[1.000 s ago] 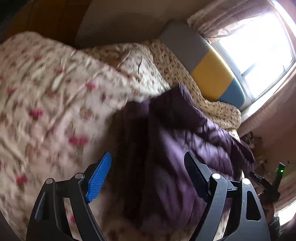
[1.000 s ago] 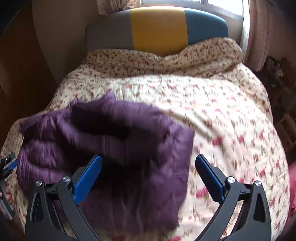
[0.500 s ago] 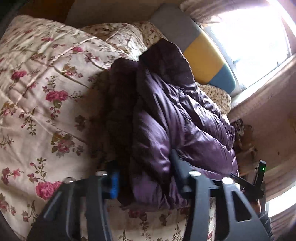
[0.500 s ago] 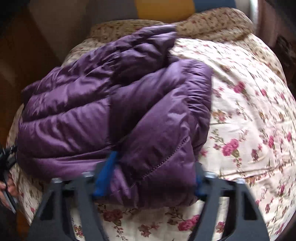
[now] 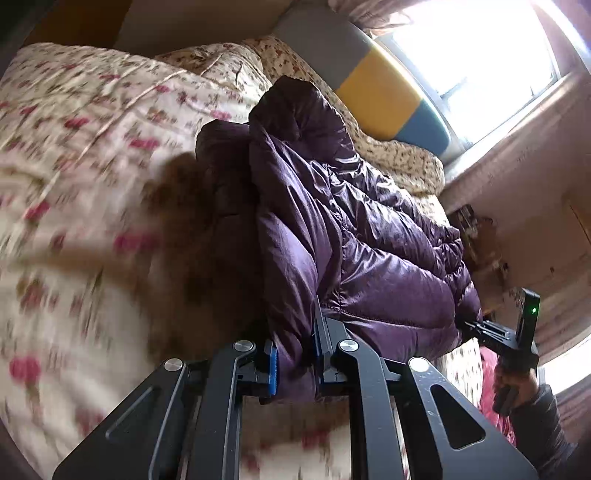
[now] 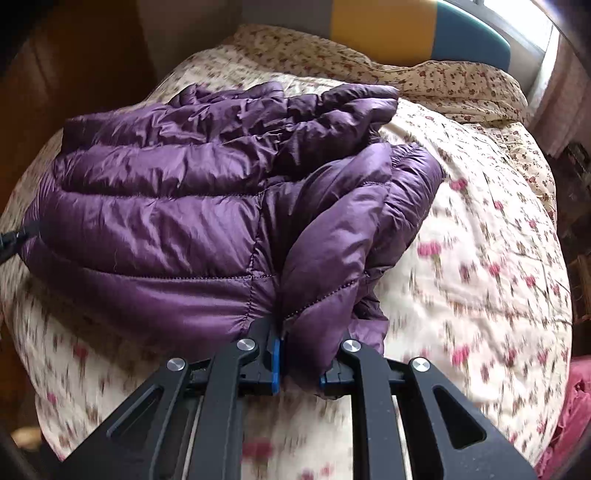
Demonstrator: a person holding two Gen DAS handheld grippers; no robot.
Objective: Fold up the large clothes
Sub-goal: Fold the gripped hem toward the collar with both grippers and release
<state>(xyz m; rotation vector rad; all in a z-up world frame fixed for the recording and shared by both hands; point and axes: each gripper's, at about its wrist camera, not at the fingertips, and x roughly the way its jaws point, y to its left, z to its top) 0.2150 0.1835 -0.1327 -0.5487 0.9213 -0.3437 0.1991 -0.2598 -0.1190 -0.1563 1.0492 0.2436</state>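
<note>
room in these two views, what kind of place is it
Most likely a bedroom at home. A bed with a flowered quilt fills both views, a padded grey, yellow and blue headboard stands behind it, and a curtained window sits beside it. A purple puffer jacket lies on the quilt.

home bedroom: floral quilt [image 6: 480, 258] on bed, padded headboard [image 6: 406, 33], window [image 5: 480, 55].

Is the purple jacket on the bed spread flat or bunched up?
Bunched up. The purple jacket lies in thick, overlapping folds on the floral quilt, not flat.
</note>
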